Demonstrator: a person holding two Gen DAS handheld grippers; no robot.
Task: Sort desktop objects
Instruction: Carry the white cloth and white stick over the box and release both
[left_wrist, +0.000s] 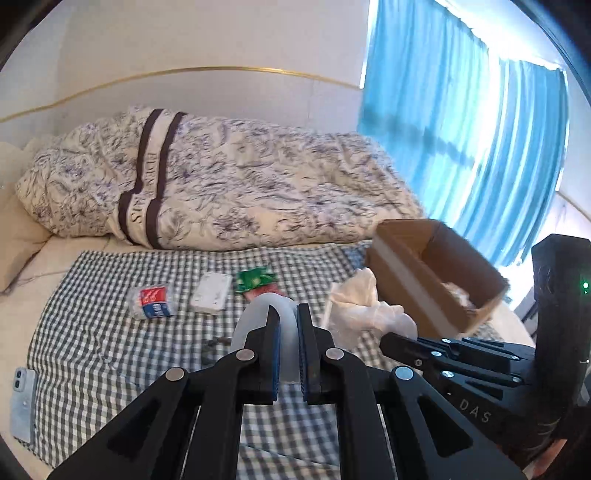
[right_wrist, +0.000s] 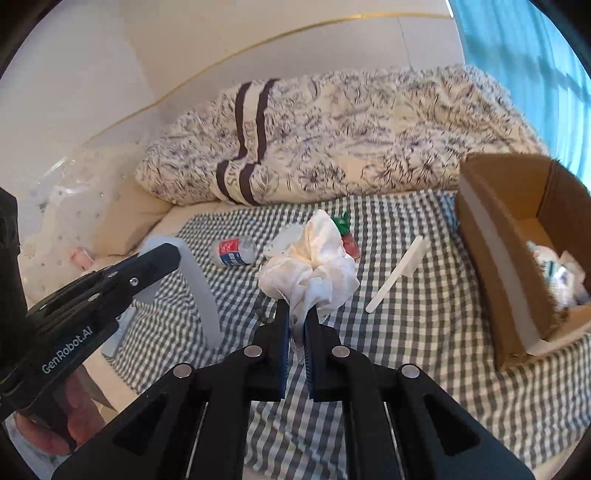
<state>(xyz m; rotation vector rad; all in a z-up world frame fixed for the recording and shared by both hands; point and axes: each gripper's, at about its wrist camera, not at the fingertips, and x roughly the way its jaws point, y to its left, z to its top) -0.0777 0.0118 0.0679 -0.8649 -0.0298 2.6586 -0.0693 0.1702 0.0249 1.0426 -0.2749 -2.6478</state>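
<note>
One cardboard box (right_wrist: 491, 258) holds crumpled wrappers (right_wrist: 557, 273).

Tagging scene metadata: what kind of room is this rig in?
Almost certainly a bedroom. The work surface is a bed, with a checked sheet, a bunched floral duvet against the wall and a blue curtain over the window. A cardboard box sits on the sheet.

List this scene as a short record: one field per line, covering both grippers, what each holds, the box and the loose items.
surface: checked cloth on a bed
left gripper: jaws shut on translucent curved strip
right gripper: jaws shut on crumpled white cloth
cardboard box: open, right side, already holds crumpled items
loose items: small bottle, white flat pack, green-red packet, white comb
phone: cloth's left edge
</note>
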